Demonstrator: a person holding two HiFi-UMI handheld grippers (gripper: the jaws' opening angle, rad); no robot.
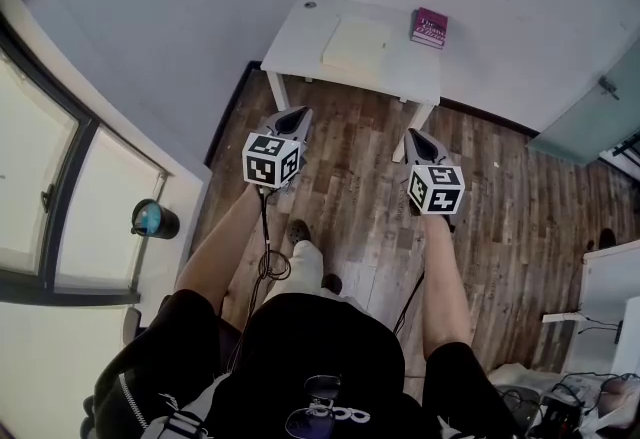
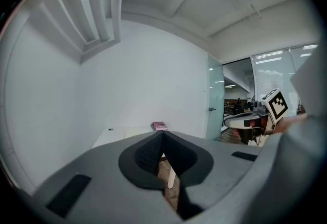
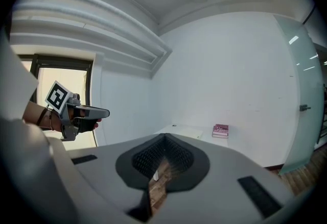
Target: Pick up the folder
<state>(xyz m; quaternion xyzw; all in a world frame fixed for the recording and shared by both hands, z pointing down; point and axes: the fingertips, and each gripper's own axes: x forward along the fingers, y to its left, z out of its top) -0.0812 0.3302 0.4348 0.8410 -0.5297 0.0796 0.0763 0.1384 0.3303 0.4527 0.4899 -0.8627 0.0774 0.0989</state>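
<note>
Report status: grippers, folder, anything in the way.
Left gripper and right gripper shut, empty, short of the table. Folder flat on it, untouched. Book beside, apart; nothing blocking.

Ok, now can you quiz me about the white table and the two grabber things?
1. True or false: the left gripper holds the folder.
2. In the head view, what lies to the right of the folder on the table? A) a cup B) a book C) a ball
3. Fill in: the right gripper's jaws are ____.
Key: 1 false, the folder lies on the table; 2 B; 3 shut, with nothing between them.
</note>
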